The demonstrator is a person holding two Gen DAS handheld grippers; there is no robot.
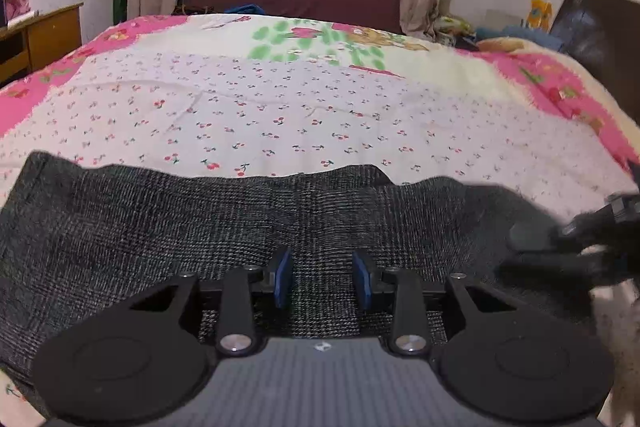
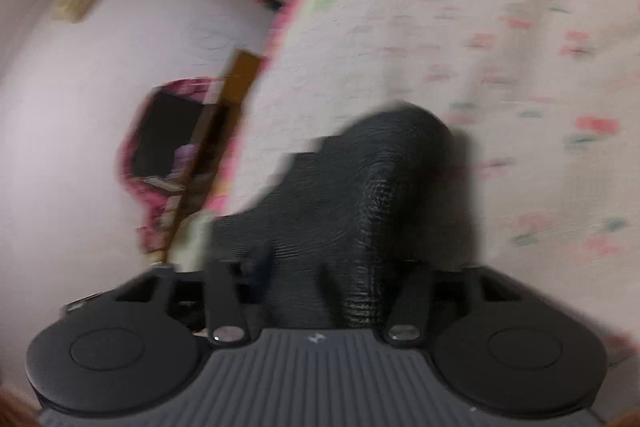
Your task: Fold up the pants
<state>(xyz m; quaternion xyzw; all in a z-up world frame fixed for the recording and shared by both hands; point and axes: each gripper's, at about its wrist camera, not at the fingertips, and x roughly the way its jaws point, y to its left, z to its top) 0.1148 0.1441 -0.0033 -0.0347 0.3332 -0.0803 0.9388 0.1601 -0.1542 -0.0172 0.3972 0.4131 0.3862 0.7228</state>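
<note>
Dark grey checked pants [image 1: 240, 227] spread flat on the near part of the bed cover [image 1: 280, 99], long axis running left to right across the left wrist view, near edge under the camera. At the left end, a straight hem or band edge, lying free. In the middle, left gripper [image 1: 322, 277] just above the cloth, blue pads [image 1: 282, 277] apart, nothing pinched between them: released. At the far right of the same view, right gripper [image 1: 568, 239] low over the right end of the pants, blurred.

From the right wrist view, a raised hump of the same pants [image 2: 380, 187] reaching into the right gripper [image 2: 320, 279]; fingertips hidden behind cloth and blur, so clenched or not cannot be told. Probably right end being taken up, so right hand nearer to that end; left end well apart from both. Only the left view showing the whole length; only the right view showing the lifted fold.
</note>
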